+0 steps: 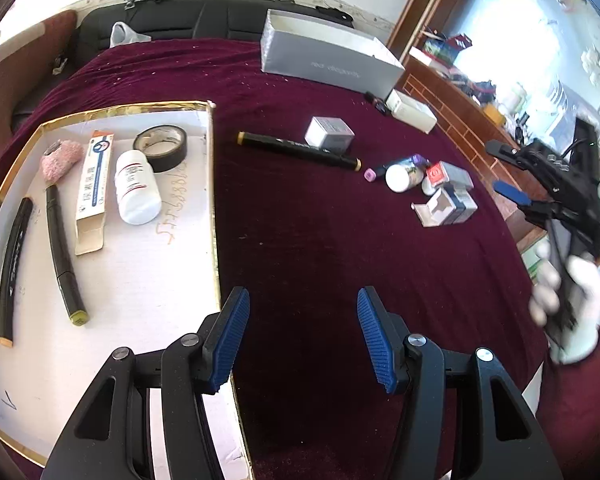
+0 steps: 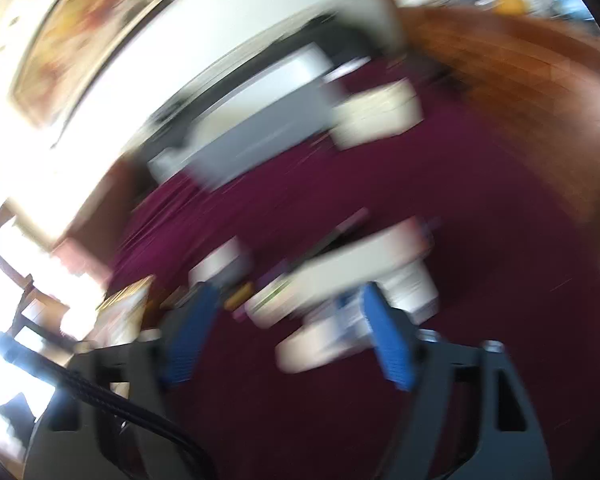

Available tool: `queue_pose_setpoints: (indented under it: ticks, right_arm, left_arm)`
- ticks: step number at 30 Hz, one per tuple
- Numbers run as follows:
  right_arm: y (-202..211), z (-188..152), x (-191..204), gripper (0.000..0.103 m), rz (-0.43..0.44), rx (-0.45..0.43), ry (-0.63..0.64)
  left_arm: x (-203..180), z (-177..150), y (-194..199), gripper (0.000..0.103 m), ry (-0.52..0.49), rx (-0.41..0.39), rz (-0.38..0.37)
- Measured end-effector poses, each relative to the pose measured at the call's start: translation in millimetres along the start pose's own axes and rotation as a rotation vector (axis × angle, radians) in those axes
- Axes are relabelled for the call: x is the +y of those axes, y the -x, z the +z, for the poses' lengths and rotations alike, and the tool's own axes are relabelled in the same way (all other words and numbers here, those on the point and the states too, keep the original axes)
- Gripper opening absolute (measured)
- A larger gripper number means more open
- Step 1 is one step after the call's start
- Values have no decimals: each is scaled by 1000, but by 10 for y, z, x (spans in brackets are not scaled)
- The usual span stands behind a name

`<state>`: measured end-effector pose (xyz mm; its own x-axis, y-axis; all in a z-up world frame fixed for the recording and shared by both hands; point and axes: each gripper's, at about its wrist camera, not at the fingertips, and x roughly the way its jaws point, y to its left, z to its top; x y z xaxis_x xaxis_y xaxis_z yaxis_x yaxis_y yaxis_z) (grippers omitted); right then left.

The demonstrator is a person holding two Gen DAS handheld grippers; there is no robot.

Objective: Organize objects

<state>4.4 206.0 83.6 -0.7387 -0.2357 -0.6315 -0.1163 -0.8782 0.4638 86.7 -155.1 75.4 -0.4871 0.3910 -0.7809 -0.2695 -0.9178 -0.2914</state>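
My left gripper (image 1: 302, 296) hangs open over the maroon cloth, just right of the gold-rimmed white tray (image 1: 211, 160), with nothing between its blue pads. The tray holds two black markers, a white bottle (image 1: 136, 188), a long carton (image 1: 94, 188), a black tape roll (image 1: 161, 147) and a pink item. On the cloth lie a black marker (image 1: 298, 150), a small white box (image 1: 330, 132) and a cluster of small boxes and a white bottle (image 1: 404, 176). My right gripper (image 1: 502, 170), held by a white-gloved hand (image 1: 568, 304), is open in the air at the right. The right wrist view is badly blurred; the right gripper (image 2: 290, 296) is open there, with pale items beyond it.
A long grey box (image 1: 324, 56) lies at the far side of the cloth, and a white carton (image 1: 412, 110) sits beside it. A wooden ledge (image 1: 460, 120) borders the right side. A dark sofa back runs behind the table.
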Motion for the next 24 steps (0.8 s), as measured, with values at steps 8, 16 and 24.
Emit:
queue_pose_setpoints:
  ticks: [8, 16, 24]
  right_arm:
    - [-526, -38, -445, 81, 126, 195, -152]
    - [-479, -1046, 693, 82, 515, 551, 136]
    - [25, -803, 622, 82, 362, 345, 215]
  left_arm:
    - [56, -3, 57, 50, 20, -15, -8]
    - [47, -9, 18, 50, 30, -5, -15]
    - [-235, 155, -53, 52, -17, -52, 10]
